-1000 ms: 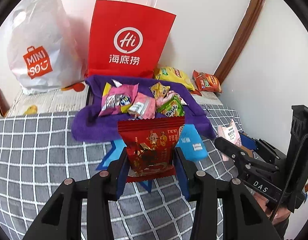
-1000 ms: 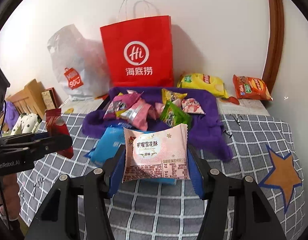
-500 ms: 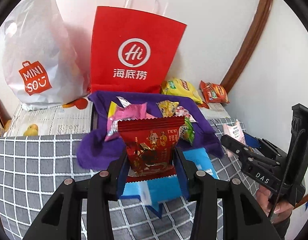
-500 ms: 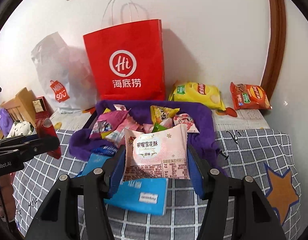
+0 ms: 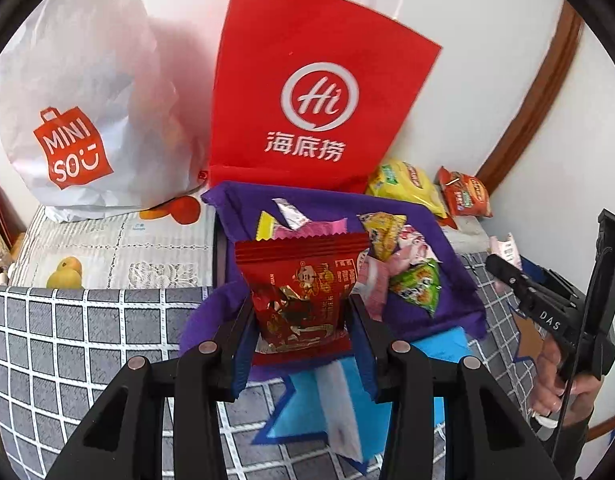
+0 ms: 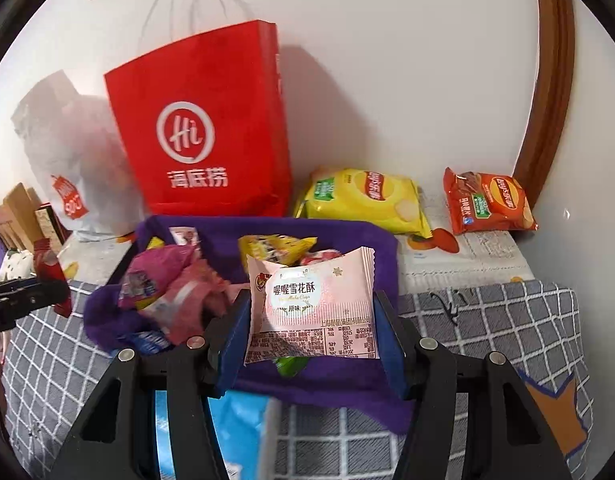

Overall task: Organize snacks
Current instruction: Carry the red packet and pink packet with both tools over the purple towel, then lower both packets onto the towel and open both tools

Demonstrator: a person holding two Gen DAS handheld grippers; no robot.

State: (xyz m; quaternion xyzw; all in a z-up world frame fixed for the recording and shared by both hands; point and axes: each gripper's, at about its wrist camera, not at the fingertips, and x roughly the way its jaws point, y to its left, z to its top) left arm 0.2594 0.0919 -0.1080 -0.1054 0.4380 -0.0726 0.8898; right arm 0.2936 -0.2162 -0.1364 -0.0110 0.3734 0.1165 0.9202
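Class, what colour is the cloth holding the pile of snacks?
Purple cloth; clearest in the right wrist view.

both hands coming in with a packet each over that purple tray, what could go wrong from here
1. The left gripper pinches only the lower part of the red packet; it could slip out.
2. The purple tray is already heaped, so the pink packet in the right gripper might slide off.
3. Both grippers converge and could bump.
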